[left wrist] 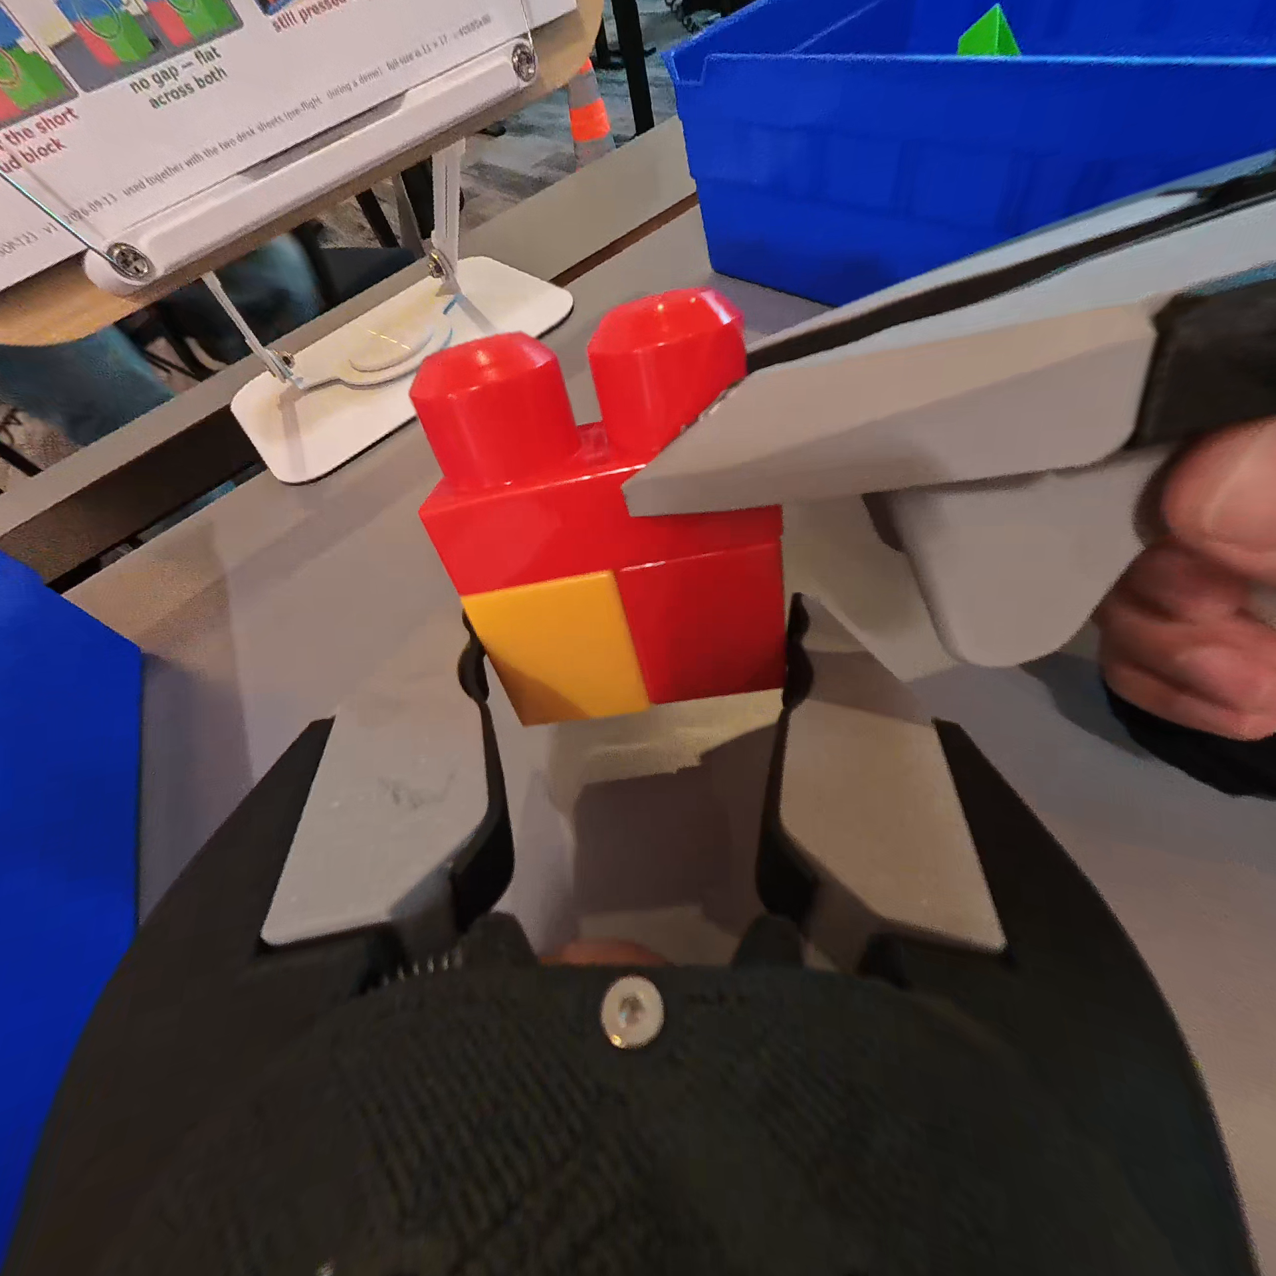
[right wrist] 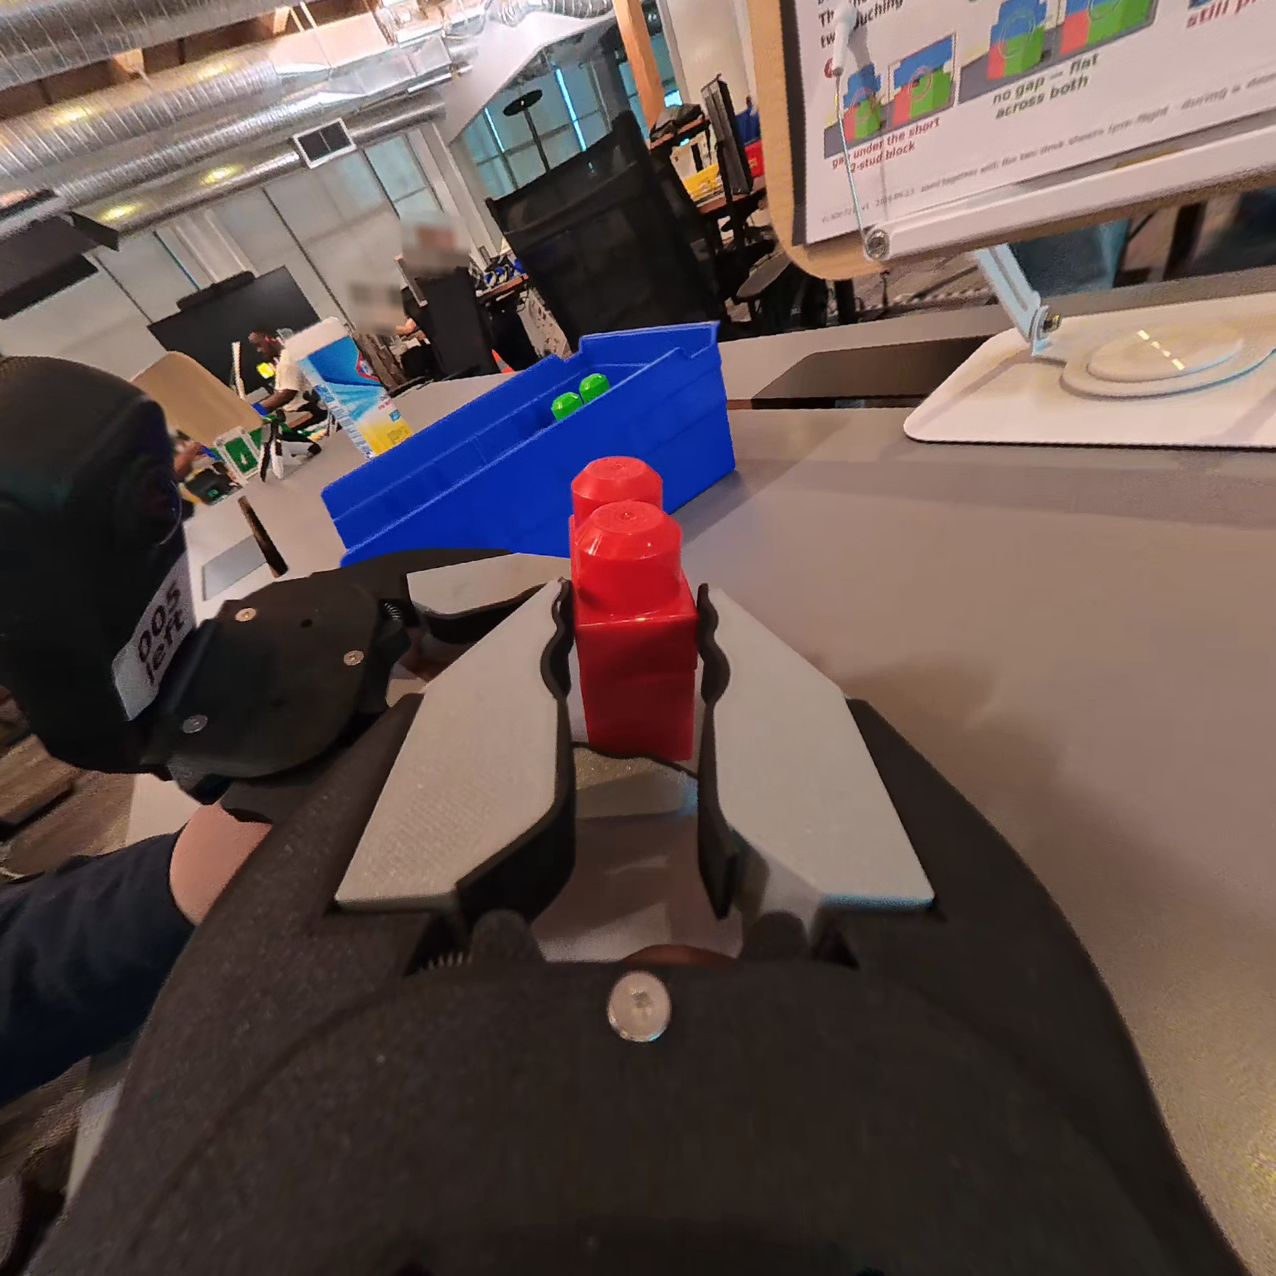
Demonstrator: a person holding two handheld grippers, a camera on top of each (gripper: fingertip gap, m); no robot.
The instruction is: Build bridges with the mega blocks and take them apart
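The two-stud block (left wrist: 552,525) on top is showing glossy red, and beneath it a yellow block (left wrist: 559,649) is sitting beside another red block (left wrist: 711,621). The left gripper (left wrist: 632,656) is showing pale grey fingers (left wrist: 387,815) edged in black, on a ribbed black body; the right gripper (right wrist: 634,656) is wearing the same colours. The bench (right wrist: 967,621) is looking plain grey. The bin (right wrist: 525,456) is glowing bright blue, with a green block (right wrist: 578,399) inside. The stand (left wrist: 387,393) is showing white.

We are in an open-plan office or lab: exposed silver ducts (right wrist: 172,103) run overhead, black mesh chairs (right wrist: 607,228) and monitors (right wrist: 235,311) fill the background, people sit at desks, and our grey worktop (right wrist: 1001,621) carries a blue parts bin (right wrist: 525,469) and an instruction sheet on a stand (right wrist: 1036,124).
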